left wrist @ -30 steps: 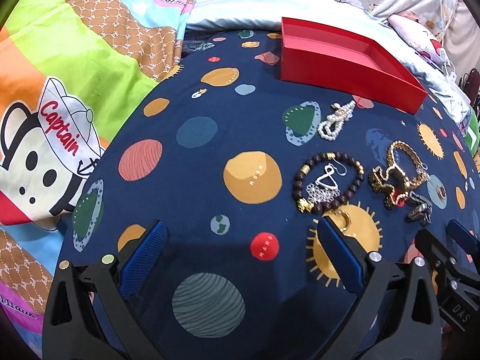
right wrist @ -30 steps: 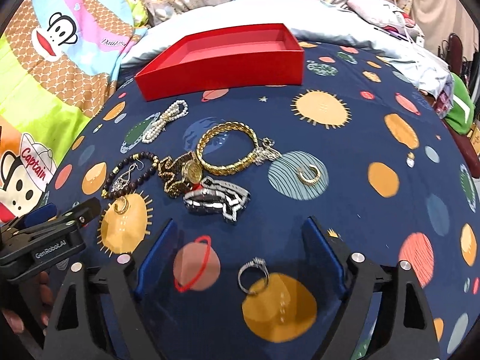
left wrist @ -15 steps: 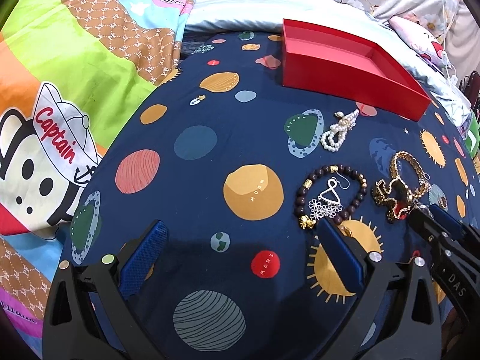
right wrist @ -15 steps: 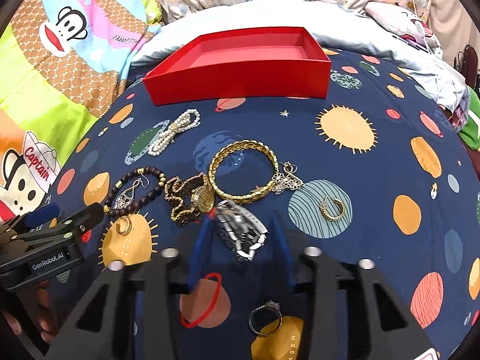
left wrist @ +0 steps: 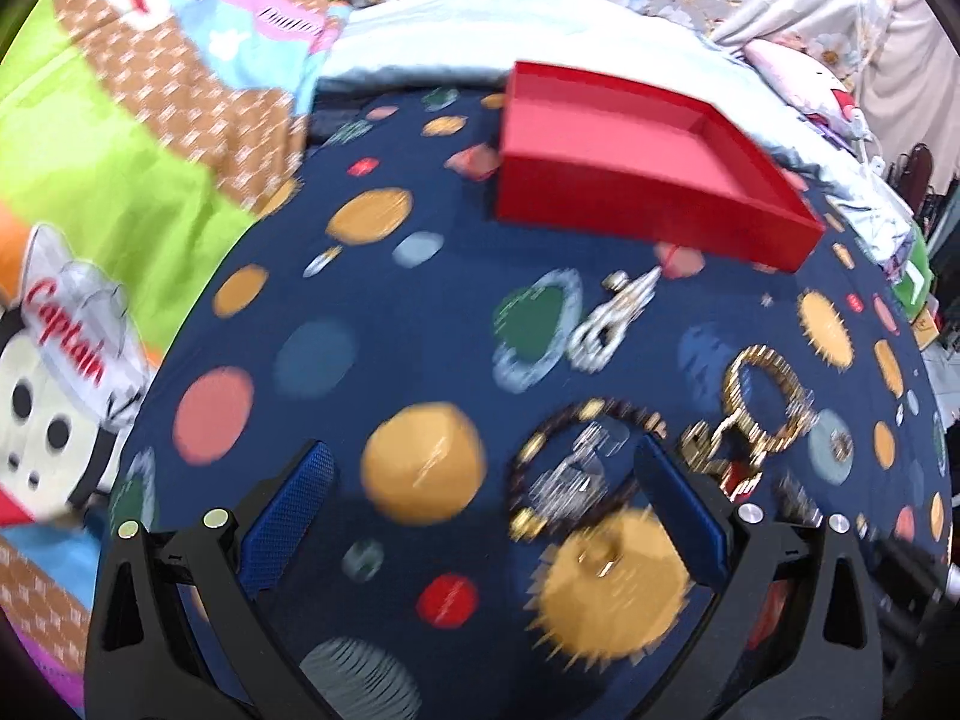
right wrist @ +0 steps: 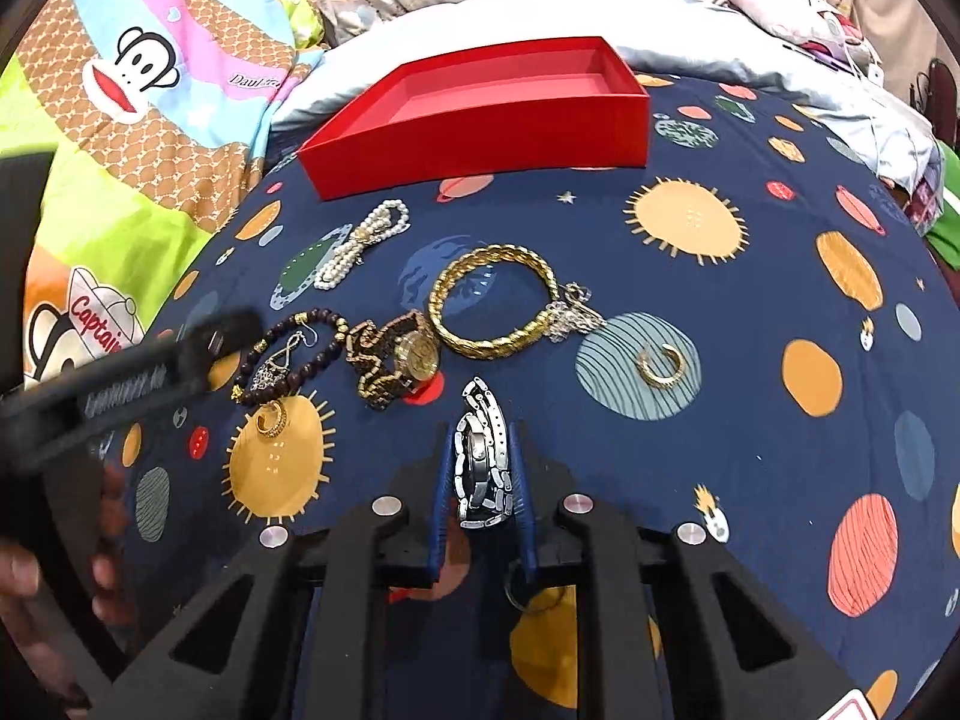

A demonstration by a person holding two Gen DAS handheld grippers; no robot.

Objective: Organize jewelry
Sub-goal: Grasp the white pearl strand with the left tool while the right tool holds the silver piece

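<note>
Right gripper [right wrist: 480, 468] closing on the silver link watch [right wrist: 483, 456], long axis pointing away toward the red box [right wrist: 480, 120]; left gripper [left wrist: 480, 504] wide open, nothing between.

A bed carries everything, spread with a dark blue planet-print sheet [right wrist: 750, 324]. Farthest ahead of the right gripper [right wrist: 480, 474] sits an open red box [right wrist: 480, 120]. Nearer lie a pearl strand [right wrist: 360, 243], a gold bangle [right wrist: 492, 300] touching a silver charm [right wrist: 576, 315], a gold watch [right wrist: 396, 360], a dark bead bracelet [right wrist: 294, 354] around a silver pendant, and two gold rings [right wrist: 660, 363], one to each side of the gripper.
</note>
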